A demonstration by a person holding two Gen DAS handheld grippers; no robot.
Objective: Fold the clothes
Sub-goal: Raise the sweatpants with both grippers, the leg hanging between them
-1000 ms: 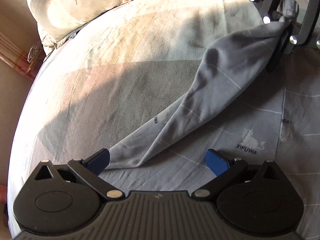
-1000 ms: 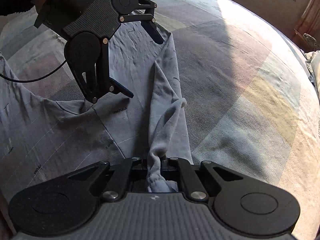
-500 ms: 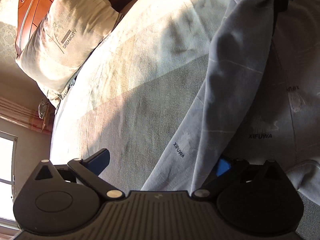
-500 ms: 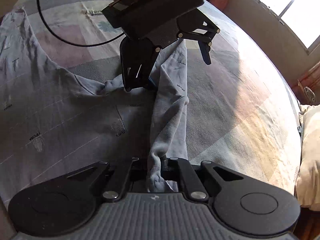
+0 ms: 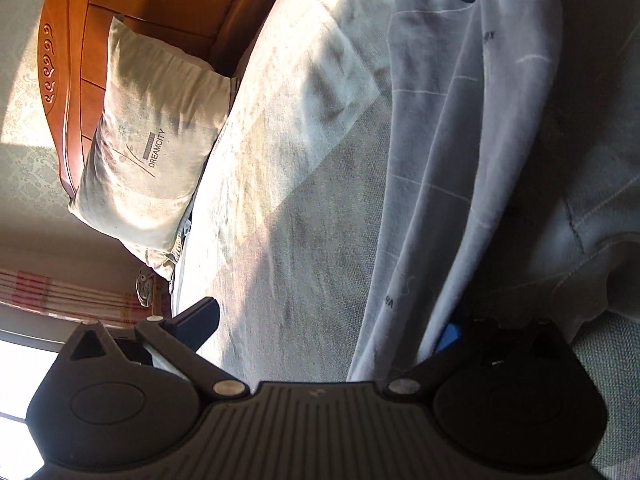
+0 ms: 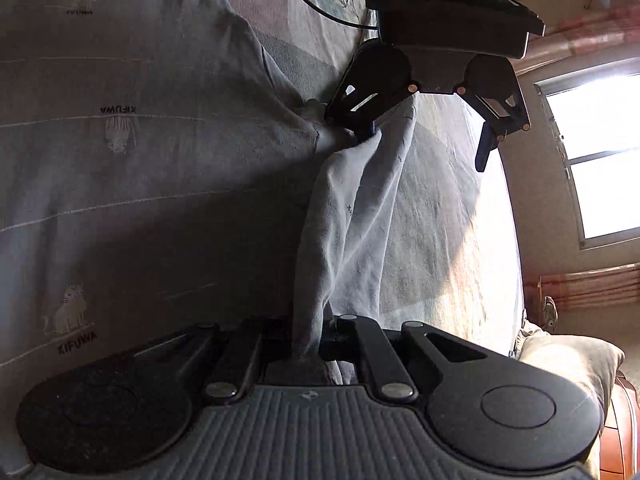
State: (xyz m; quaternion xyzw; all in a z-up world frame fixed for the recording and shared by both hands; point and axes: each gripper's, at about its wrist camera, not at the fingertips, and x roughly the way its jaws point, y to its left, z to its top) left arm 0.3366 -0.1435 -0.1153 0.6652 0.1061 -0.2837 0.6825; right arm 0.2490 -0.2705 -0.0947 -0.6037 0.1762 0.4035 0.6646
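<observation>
We read the right wrist view, near to far. At 6 o'clock the right gripper (image 6: pixel 324 336) has its jaws pinched tight on the bunched cuff end of the grey long sleeve (image 6: pixel 352 224) of a pale grey cotton garment (image 6: pixel 120 160) printed with small animal figures and thin white lines. The sleeve runs taut toward 12 o'clock, where the left gripper (image 6: pixel 428 138) stands with its jaws spread wide; one finger (image 6: pixel 360 124) presses the cloth at the sleeve's root, the other hangs free over the patchwork bedspread (image 6: pixel 448 216). We judge the pinned root serves as a hinge while the right gripper carries the sleeve across the body; that body lies spread flat on the bed toward 9 o'clock.

In the left wrist view the sleeve fills 1 to 5 o'clock, and a cream pillow (image 5: pixel 156 140) lies at 9 o'clock against an orange wooden headboard (image 5: pixel 132 12).

Versus one second ago: the left gripper has rolled and dropped onto the cloth; the sleeve, then slack and slanting, is now lifted and straighter.
</observation>
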